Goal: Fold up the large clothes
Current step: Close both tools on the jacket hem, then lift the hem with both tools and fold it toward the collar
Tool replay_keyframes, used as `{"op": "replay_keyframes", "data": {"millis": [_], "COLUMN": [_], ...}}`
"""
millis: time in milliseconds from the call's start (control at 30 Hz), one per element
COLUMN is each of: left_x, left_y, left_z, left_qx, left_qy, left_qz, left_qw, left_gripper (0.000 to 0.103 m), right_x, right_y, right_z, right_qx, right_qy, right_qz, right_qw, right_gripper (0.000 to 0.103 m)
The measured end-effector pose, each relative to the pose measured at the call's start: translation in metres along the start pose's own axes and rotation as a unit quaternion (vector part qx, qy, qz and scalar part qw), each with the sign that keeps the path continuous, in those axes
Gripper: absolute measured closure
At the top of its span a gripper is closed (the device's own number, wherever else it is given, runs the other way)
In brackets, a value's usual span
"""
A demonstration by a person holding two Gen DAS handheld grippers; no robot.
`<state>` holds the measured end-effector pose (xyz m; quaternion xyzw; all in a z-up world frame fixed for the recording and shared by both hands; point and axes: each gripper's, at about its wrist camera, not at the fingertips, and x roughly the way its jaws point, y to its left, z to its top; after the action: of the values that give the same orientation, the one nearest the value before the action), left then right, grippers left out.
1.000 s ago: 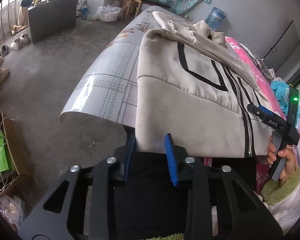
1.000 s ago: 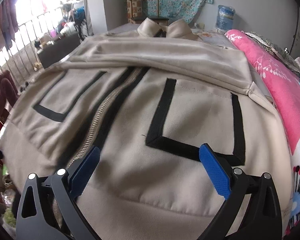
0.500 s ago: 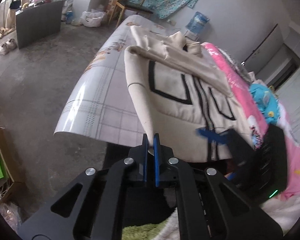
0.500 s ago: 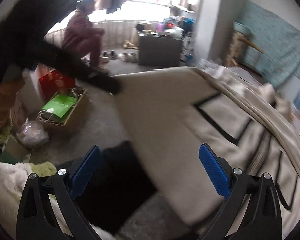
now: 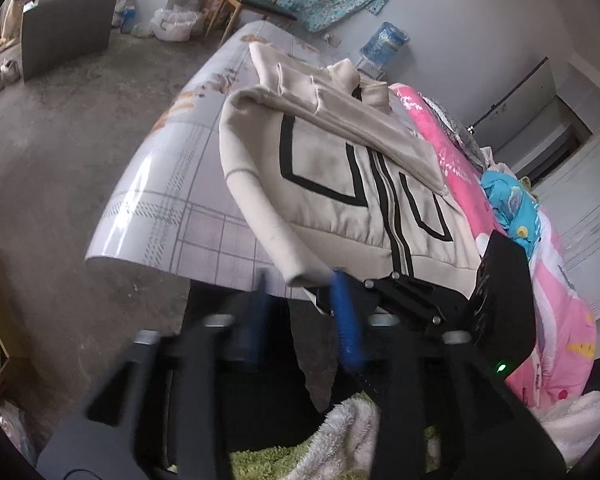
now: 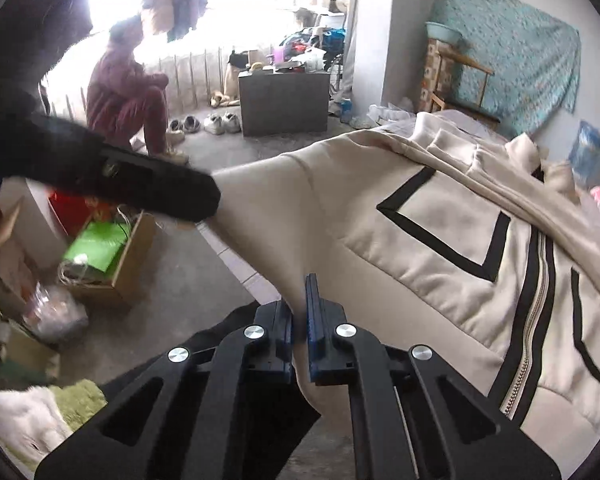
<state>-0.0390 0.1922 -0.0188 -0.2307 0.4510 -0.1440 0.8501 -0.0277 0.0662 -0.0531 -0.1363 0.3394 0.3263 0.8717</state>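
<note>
The tabletop (image 5: 168, 208), glossy with a pale check pattern, carries the cream jacket (image 5: 340, 176), which lies zipper up with its hem at the near edge and its collar at the far end. It is thick, soft fleece with black ribbon outlines and a metal zipper (image 6: 534, 316) running along its length. A pink blanket (image 5: 556, 280) lies beside it.

The jacket's near corner (image 5: 296, 272) is lifted off the tabletop, and the fabric runs away from both grippers toward the collar, so any fold looks likely to carry that way.

The right gripper (image 6: 300, 312) is nearer the hem, its jaws pinched tight on the edge of the cloth. The left gripper (image 5: 300, 312) is blurred, its jaws apart on either side of the raised corner, not gripping it.
</note>
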Motion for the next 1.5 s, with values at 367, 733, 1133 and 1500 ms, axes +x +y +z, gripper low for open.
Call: {"op": "replay_keyframes", "data": {"millis": [367,733,1133,1500], "left_x": [0.029,0.05,0.063,0.064], "left_y": [0.02,0.0,-0.005,-0.005], "left_z": [0.013,0.013,0.004,0.001], "left_qx": [-0.073,0.013,0.104,0.121], "left_qy": [0.016,0.022,0.049,0.048], "left_qz": [-0.041,0.086,0.161,0.163], "left_qw": [0.9963,0.996,0.9803,0.9779], "left_gripper": [0.051,0.096,0.095,0.094], "right_x": [0.004,-0.045,-0.179,-0.18], "right_y": [-0.002,-0.043,-0.195,-0.227], "right_z": [-0.003,-0.024,-0.121,-0.154], "right_qx": [0.017,0.077,0.328,0.394], "right_qy": [-0.004,0.005,0.047,0.067], "right_qz": [0.022,0.01,-0.227,-0.227], "right_qw": [1.0,0.997,0.916,0.888], "right_gripper": [0.097,0.053,0.047,0.062]}}
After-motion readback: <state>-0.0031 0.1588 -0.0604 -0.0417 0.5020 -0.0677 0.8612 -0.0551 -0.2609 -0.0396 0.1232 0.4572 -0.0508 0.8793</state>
